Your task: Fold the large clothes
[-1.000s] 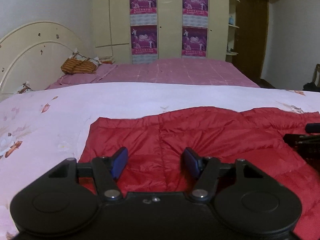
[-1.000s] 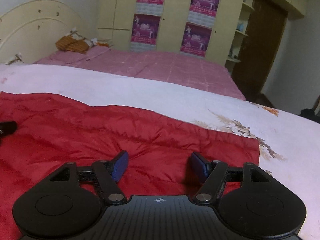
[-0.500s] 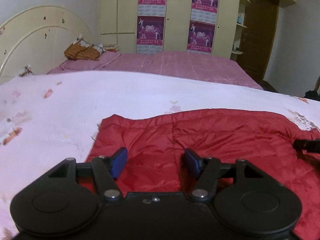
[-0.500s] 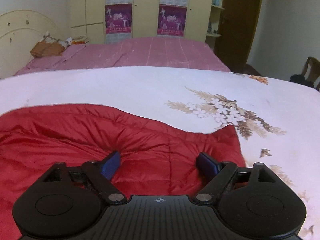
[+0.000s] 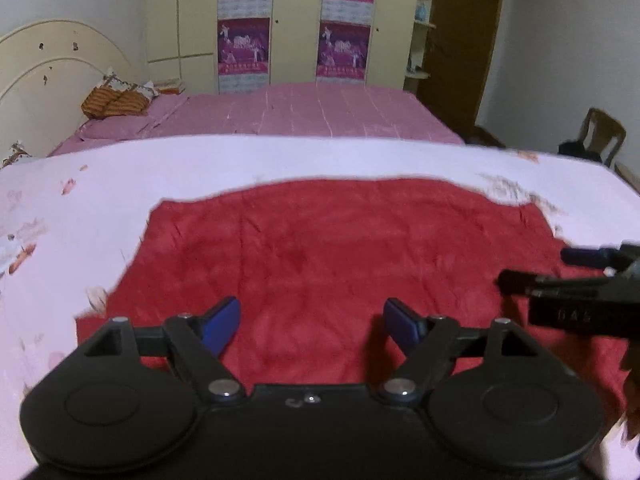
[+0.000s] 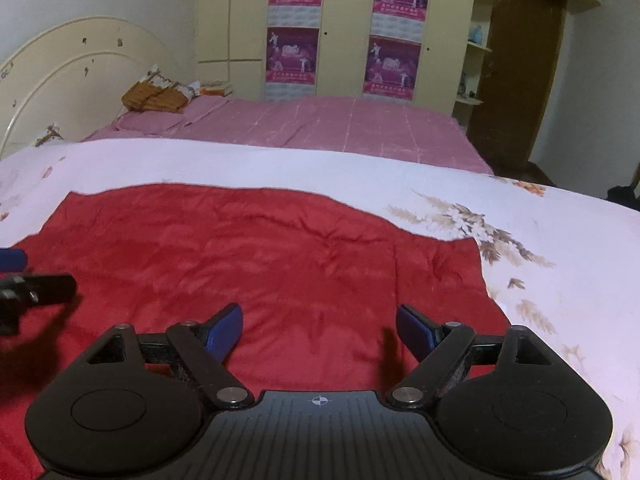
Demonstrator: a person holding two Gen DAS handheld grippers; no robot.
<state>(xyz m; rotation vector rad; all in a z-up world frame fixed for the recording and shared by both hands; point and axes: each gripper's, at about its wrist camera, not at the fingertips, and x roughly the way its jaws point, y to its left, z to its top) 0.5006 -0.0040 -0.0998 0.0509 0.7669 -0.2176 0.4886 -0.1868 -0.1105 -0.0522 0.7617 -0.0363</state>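
left jaws: left gripper [image 5: 312, 324] w/ blue pads, jaws opening, wide apart; nothing btwn them, only red fabric seen below the gap.
right jaws: right gripper [image 6: 319, 330], blue pads spread wide, nothing clamped; fabric lies under, pads clear of it as far as can be seen.
grippers relative: side by side over the same garment; each one's tip pokes into the other's view at the frame edge.
garment: 1 red quilted puffy garment [image 5: 340, 264], spread flat on the near bed; type (jacket/vest) can't tell.
long axis: runs left-right across both views, approx. parallel to the bed's near edge; far hem wavy, left corner squarish, right end slopes down toward the floral print.
which end is collar: can't tell, no sleeves or collar visible.
surface: 1 white bedsheet w/ brown floral print [image 6: 480, 236] under the garment, bare sheet on left, right & far sides.
behind: 1 pink checked bedspread [image 5: 300, 112] on a 2nd bed; 1 cream arched headboard [image 5: 48, 64] at left; orange-brown striped bundle [image 5: 112, 100] near the pillow end.
back wall: cream wardrobe [image 6: 344, 32] w/ 4 purple posters [image 6: 294, 56], 2 per door in 2 columns; 1 brown wooden door [image 6: 516, 72] at right.
far right: 1 wooden chair [image 5: 600, 136], dark item on it.
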